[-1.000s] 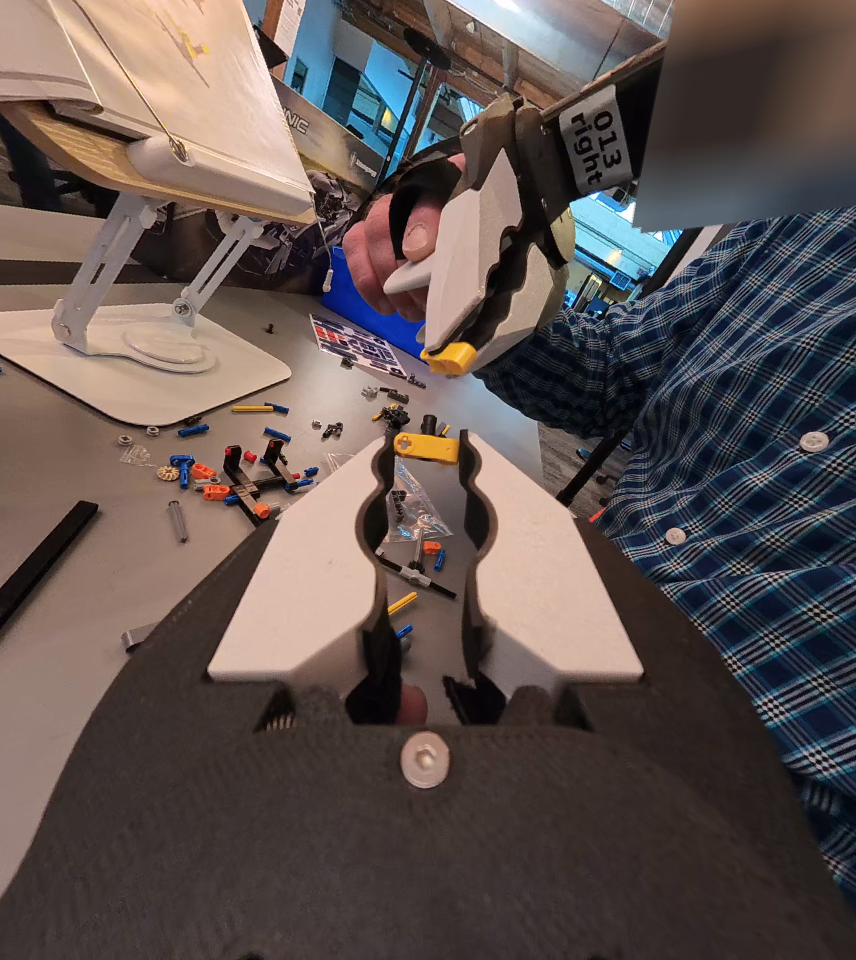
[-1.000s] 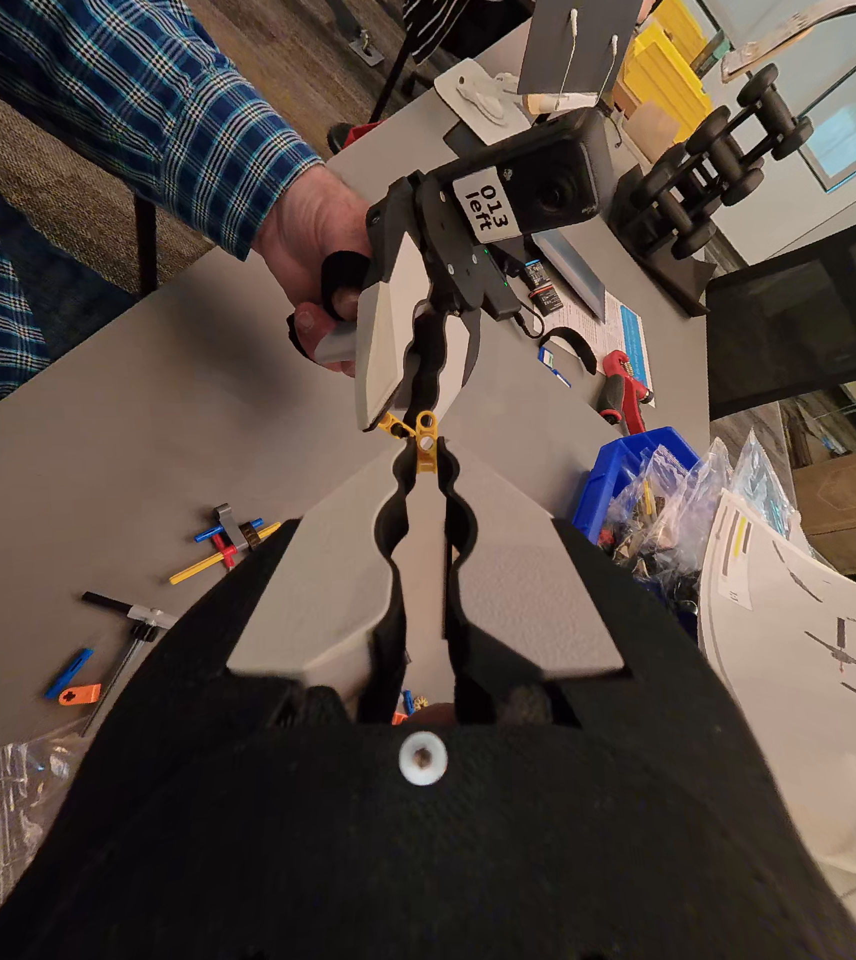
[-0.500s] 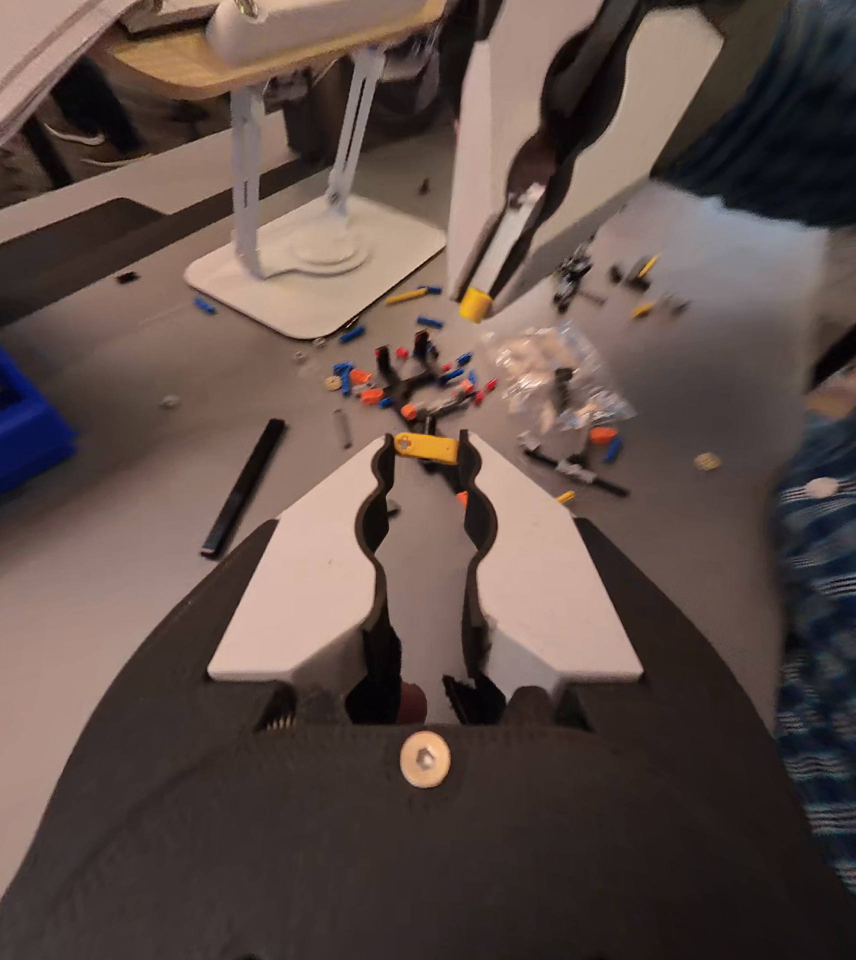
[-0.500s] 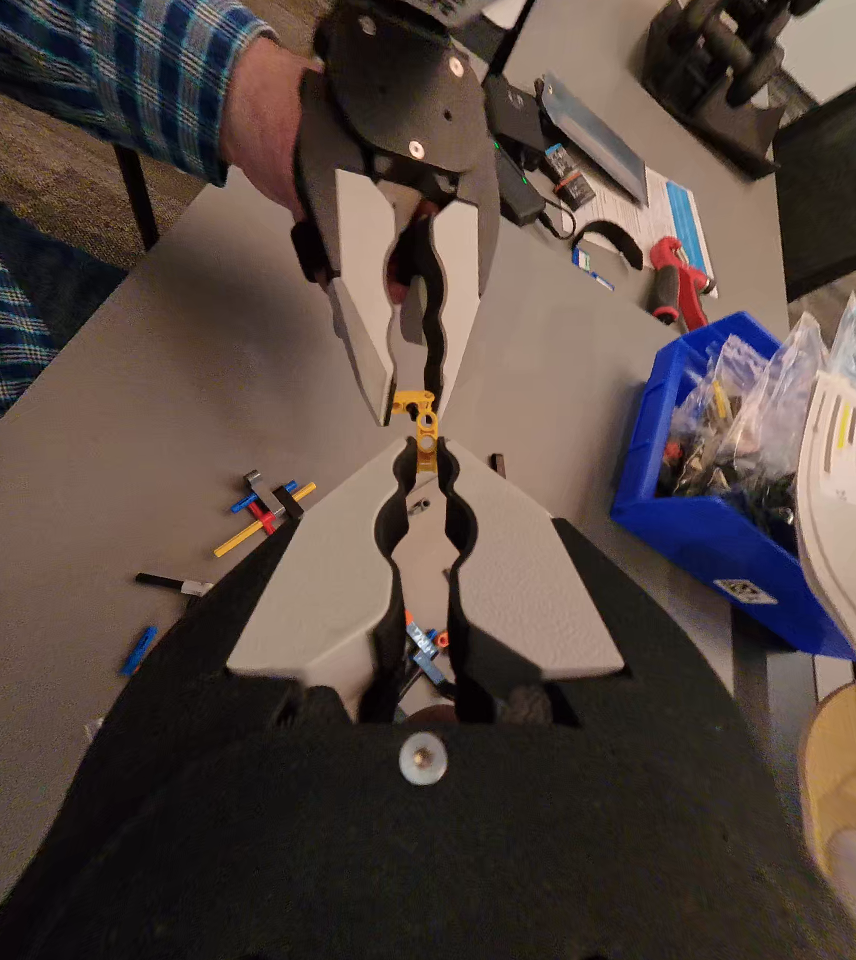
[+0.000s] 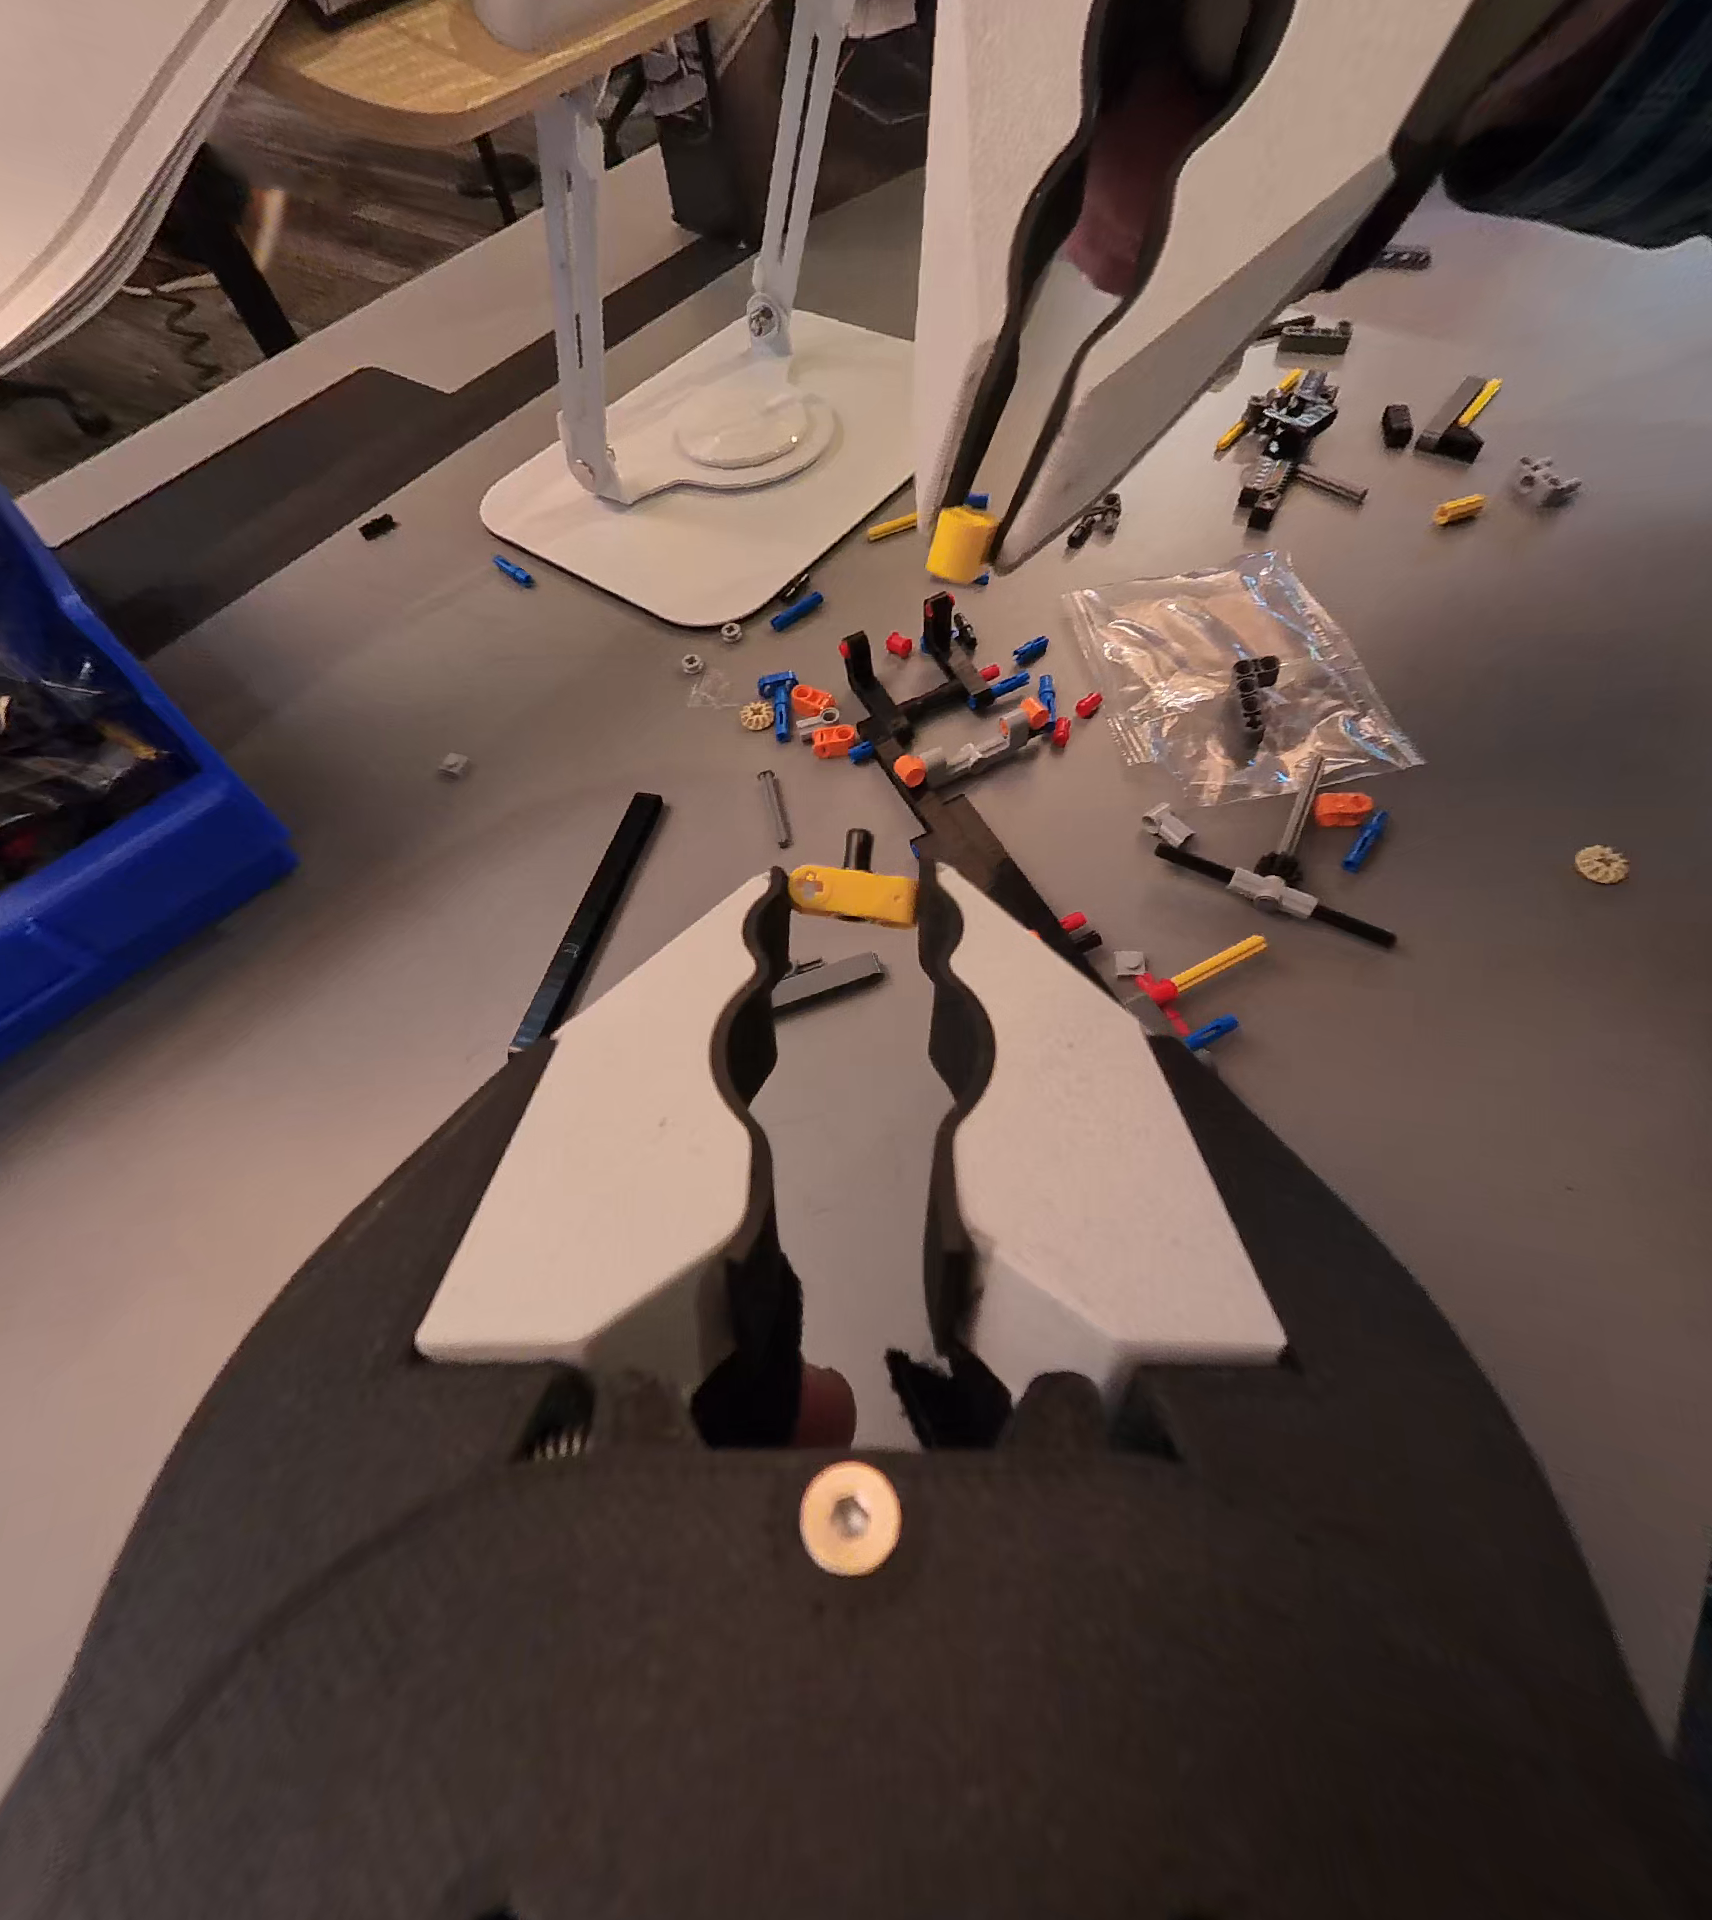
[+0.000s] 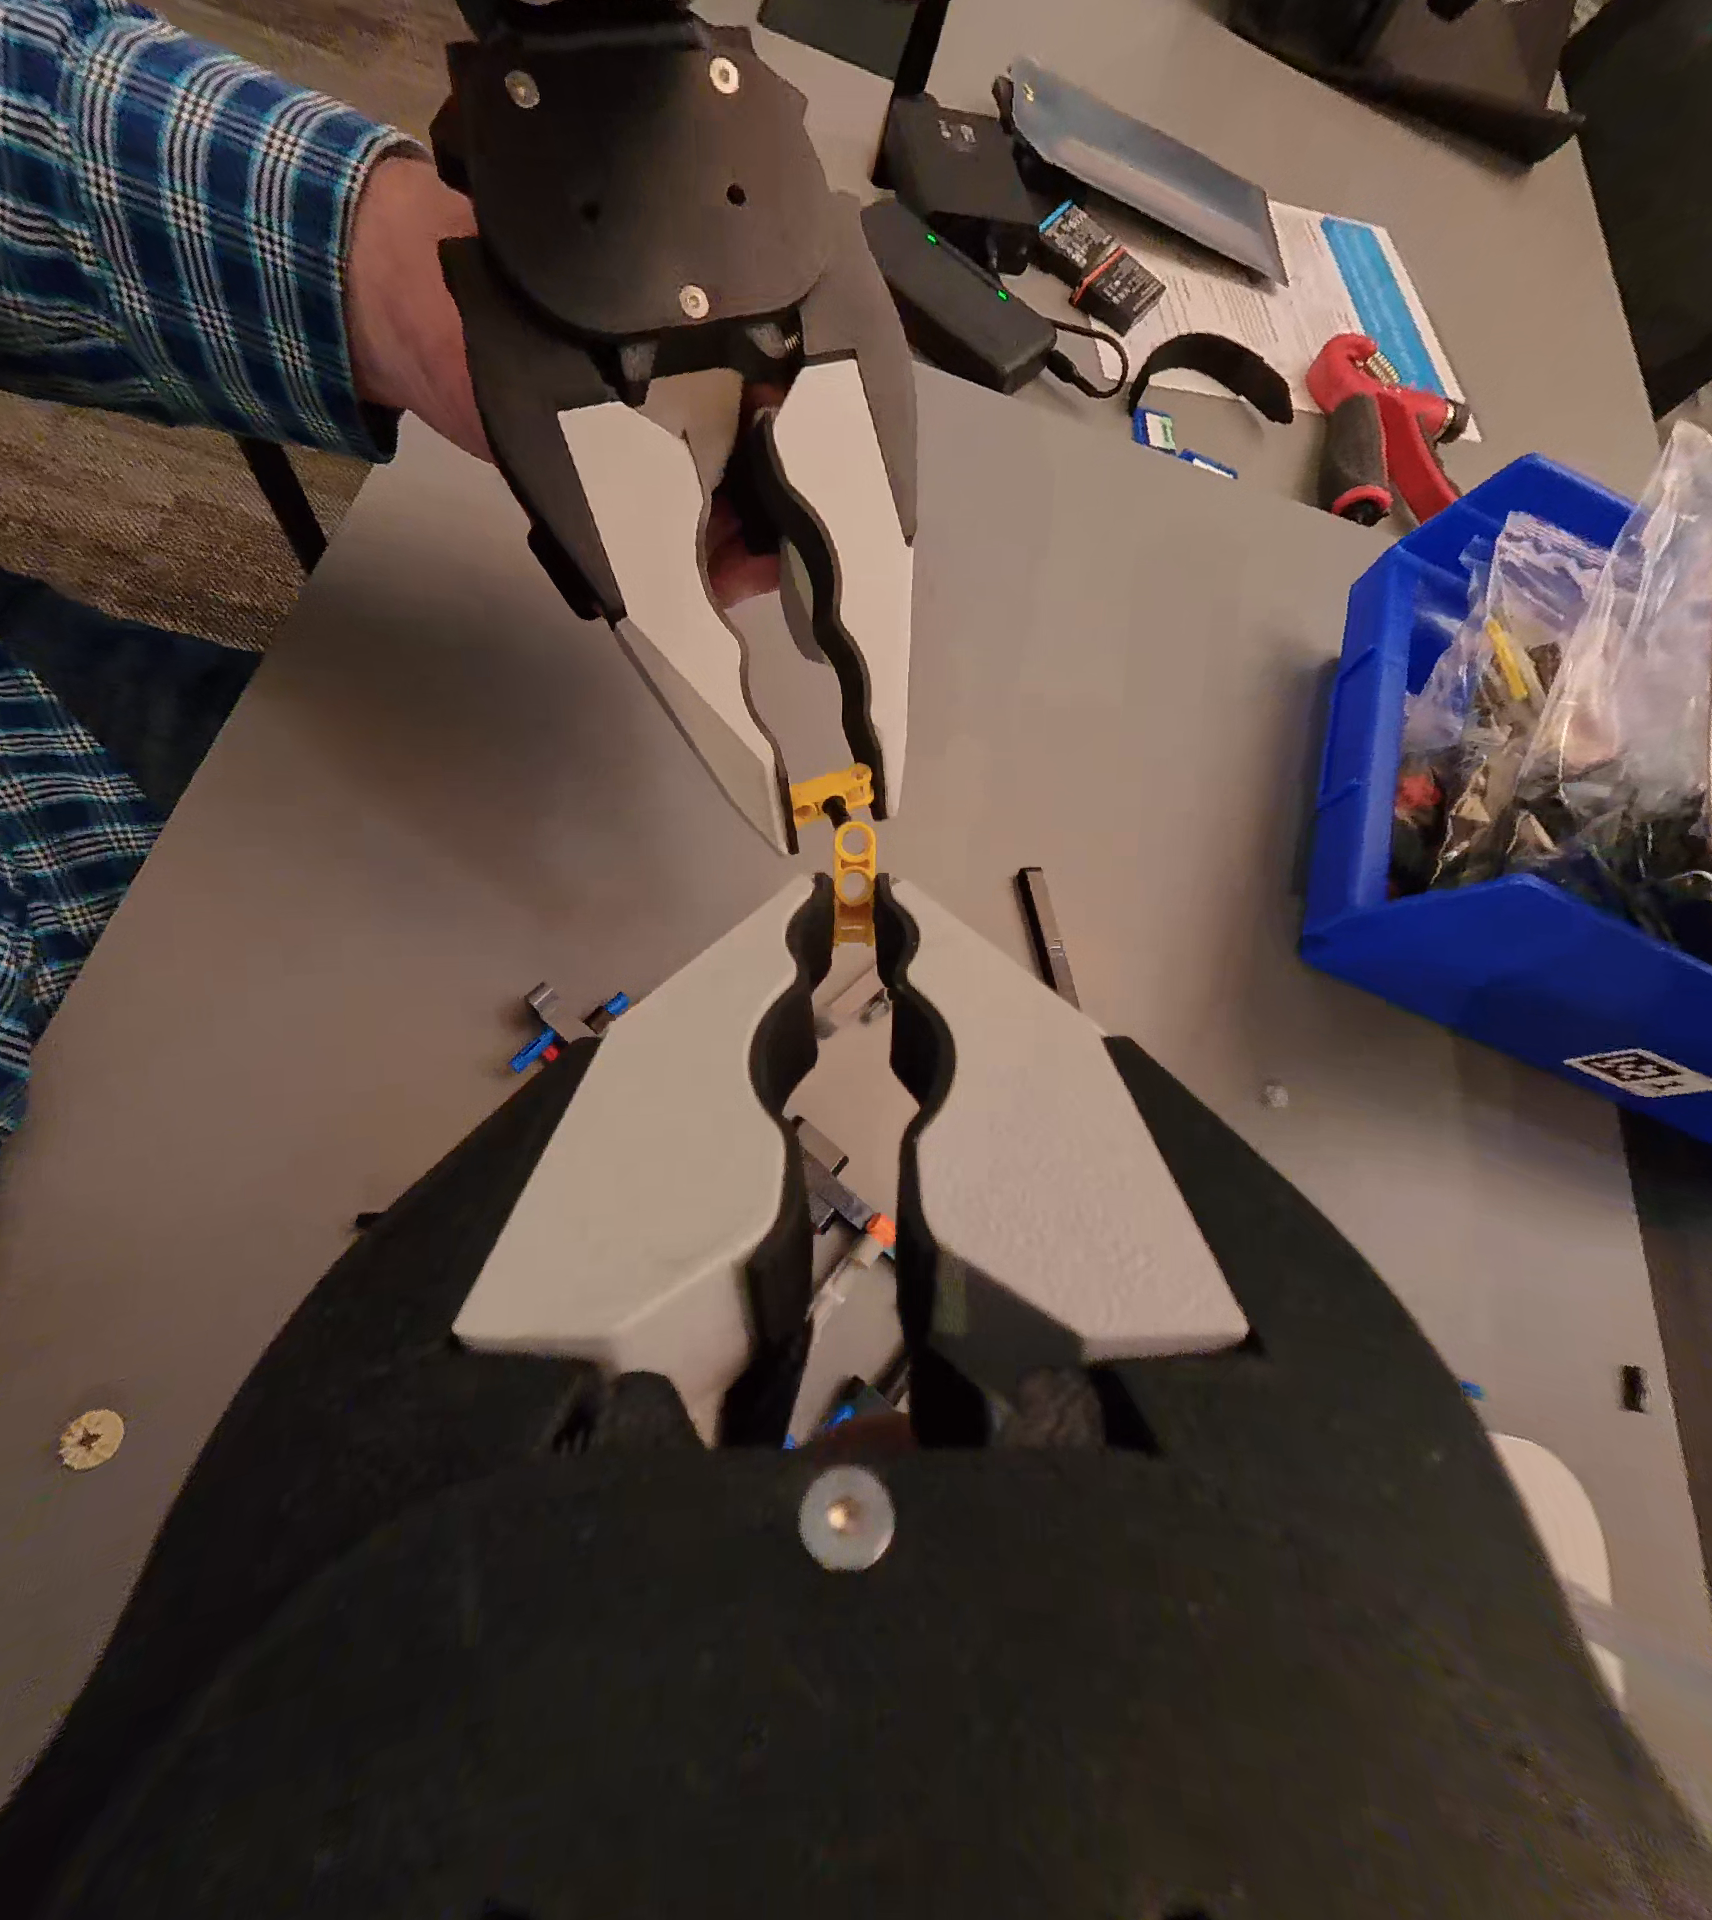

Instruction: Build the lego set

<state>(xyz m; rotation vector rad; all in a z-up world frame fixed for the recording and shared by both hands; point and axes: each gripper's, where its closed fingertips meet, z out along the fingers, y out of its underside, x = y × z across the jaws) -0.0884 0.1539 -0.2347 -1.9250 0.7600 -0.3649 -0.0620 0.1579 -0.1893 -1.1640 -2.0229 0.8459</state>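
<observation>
My left gripper (image 5: 854, 896) is shut on a short yellow lego beam (image 5: 852, 896) with a black pin (image 5: 854, 844) sticking out of it. My right gripper (image 6: 854, 896) is shut on a second yellow beam (image 6: 854, 881), held end-on. In the right wrist view the left gripper (image 6: 831, 805) comes down from above, and its beam (image 6: 831, 796) and black pin sit just above my right beam, nearly touching. In the left wrist view the right gripper (image 5: 966, 545) hangs farther off with its yellow piece (image 5: 960, 541). A partly built black frame (image 5: 919, 717) lies on the grey table (image 5: 332, 1049).
Loose small lego parts and a clear bag (image 5: 1236, 681) are scattered behind the grippers. A blue bin (image 6: 1517, 935) of bagged parts stands at the table side. A white stand (image 5: 696, 488) holds the instruction book. A long black beam (image 5: 587, 925) lies nearby. Tools and a charger (image 6: 966, 281) lie farther off. One gripper's finger ends stand about 6 centimetres off the other's.
Both grippers have tilted down toward the table, each keeping its yellow beam. The two beams have stayed close, tip to tip.
</observation>
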